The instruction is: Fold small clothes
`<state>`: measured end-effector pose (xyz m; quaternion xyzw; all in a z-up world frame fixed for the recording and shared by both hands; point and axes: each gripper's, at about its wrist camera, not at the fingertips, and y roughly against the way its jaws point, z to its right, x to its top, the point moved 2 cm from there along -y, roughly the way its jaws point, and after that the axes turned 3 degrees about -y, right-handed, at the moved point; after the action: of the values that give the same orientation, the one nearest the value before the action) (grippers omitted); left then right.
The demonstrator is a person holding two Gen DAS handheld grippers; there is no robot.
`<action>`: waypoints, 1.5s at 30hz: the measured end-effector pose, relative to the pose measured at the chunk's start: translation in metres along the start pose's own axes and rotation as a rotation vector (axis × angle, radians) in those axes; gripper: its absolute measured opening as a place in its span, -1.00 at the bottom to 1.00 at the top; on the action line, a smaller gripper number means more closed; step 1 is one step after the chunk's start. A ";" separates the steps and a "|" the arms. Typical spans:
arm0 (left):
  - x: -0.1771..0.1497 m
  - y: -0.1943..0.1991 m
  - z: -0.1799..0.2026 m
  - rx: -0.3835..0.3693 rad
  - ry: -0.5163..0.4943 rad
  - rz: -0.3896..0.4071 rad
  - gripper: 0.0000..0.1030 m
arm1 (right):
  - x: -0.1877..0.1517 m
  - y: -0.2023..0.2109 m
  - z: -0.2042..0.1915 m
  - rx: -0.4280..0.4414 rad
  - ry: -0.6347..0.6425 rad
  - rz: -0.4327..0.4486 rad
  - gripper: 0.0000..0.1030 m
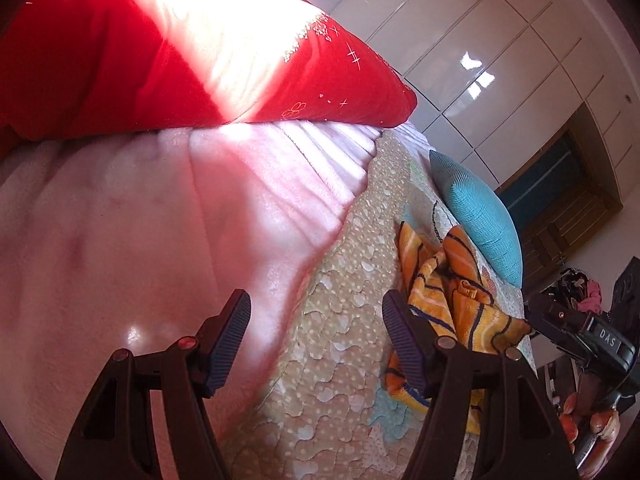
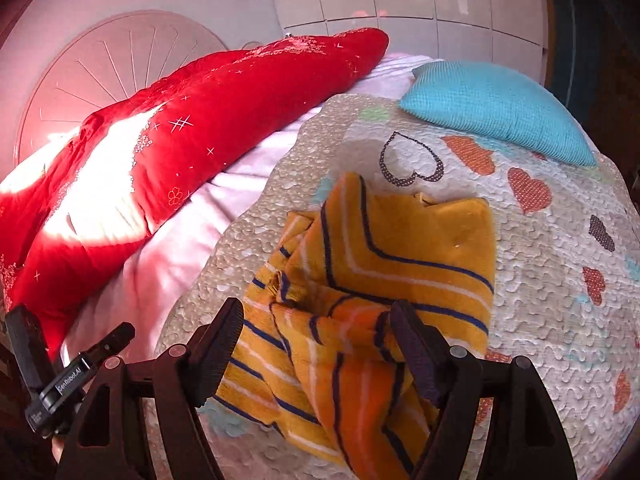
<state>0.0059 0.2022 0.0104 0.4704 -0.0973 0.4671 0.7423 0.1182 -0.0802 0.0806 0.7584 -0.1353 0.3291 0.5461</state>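
Yellow striped garment (image 2: 360, 280), crumpled, with navy, white and orange bands, lying on quilted heart-print bedspread (image 2: 540, 300), below turquoise pillow (image 2: 496, 116) and apart from it. Right gripper (image 2: 316, 344) spread wide above the near edge of the cloth, fabric showing between the fingers but pads not pressing it, nothing grasped. Left gripper (image 1: 316, 340) likewise released and empty, hovering over the bedspread where it meets pink blanket (image 1: 140, 220), just left of the garment. Red embroidered quilt (image 1: 120, 60) bunched beyond the blanket, sunlit.
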 end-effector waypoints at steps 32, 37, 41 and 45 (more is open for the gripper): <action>0.000 0.000 -0.003 0.013 0.020 0.006 0.30 | -0.113 0.003 -0.094 0.079 0.516 -0.132 0.55; -0.001 0.001 -0.003 0.009 0.024 0.006 0.30 | -0.093 0.028 -0.081 0.028 0.455 -0.002 0.50; -0.001 0.002 0.001 -0.003 0.012 0.003 0.31 | -0.058 0.016 -0.046 -0.073 0.252 0.029 -0.45; -0.002 0.000 0.004 0.000 0.002 0.000 0.30 | -0.032 -0.029 -0.014 -0.118 0.051 -0.017 -0.47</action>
<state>0.0057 0.1978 0.0115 0.4697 -0.0965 0.4676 0.7426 0.1056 -0.0614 0.0415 0.7173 -0.1341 0.3350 0.5961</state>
